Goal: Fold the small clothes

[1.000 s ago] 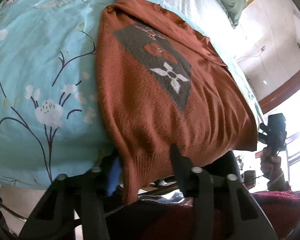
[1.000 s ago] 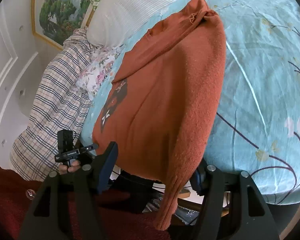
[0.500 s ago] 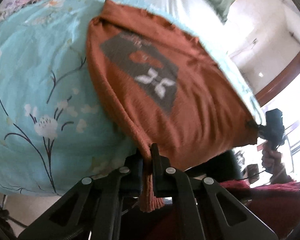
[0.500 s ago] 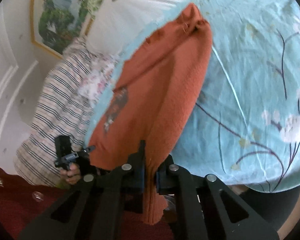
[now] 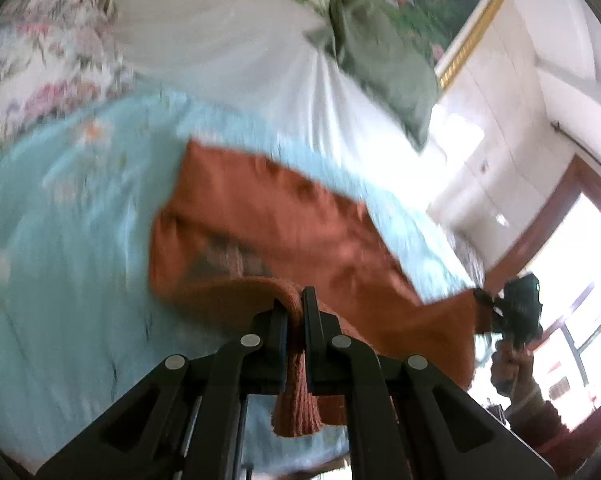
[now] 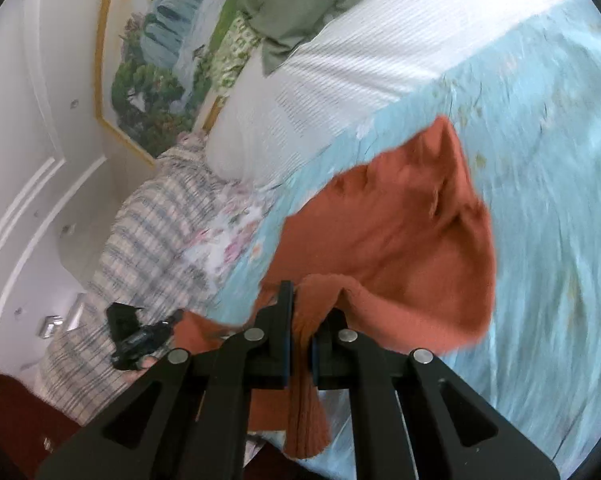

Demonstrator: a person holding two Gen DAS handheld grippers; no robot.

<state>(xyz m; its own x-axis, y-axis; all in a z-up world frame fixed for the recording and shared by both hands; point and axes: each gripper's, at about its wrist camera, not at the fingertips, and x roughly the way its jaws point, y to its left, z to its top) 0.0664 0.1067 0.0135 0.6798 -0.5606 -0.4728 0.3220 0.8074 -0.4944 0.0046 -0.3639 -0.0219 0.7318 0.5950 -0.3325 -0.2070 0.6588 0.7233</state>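
Observation:
A rust-orange knitted sweater (image 5: pixel 284 224) lies on a light blue flowered bedsheet (image 5: pixel 60 240). Its lower part is lifted and curls over toward the top end. My left gripper (image 5: pixel 294 308) is shut on one corner of the ribbed hem, which hangs down between the fingers. My right gripper (image 6: pixel 300 300) is shut on the other hem corner of the sweater (image 6: pixel 400 240). Each gripper shows in the other's view, the right one (image 5: pixel 516 312) at the right, the left one (image 6: pixel 136 336) at the lower left. The grey chest patch is mostly covered.
White pillows (image 5: pixel 228 52) and a green pillow (image 5: pixel 384 68) lie at the head of the bed. A checked blanket (image 6: pixel 152 232) and a flowered cloth (image 5: pixel 40 76) lie on one side. A framed painting (image 6: pixel 156 48) hangs on the wall.
Both grippers closed on the sweater's hem corners, then lifted and carried the hem forward over the sweater toward the pillows. The sweater's lower half has risen off the bed edge.

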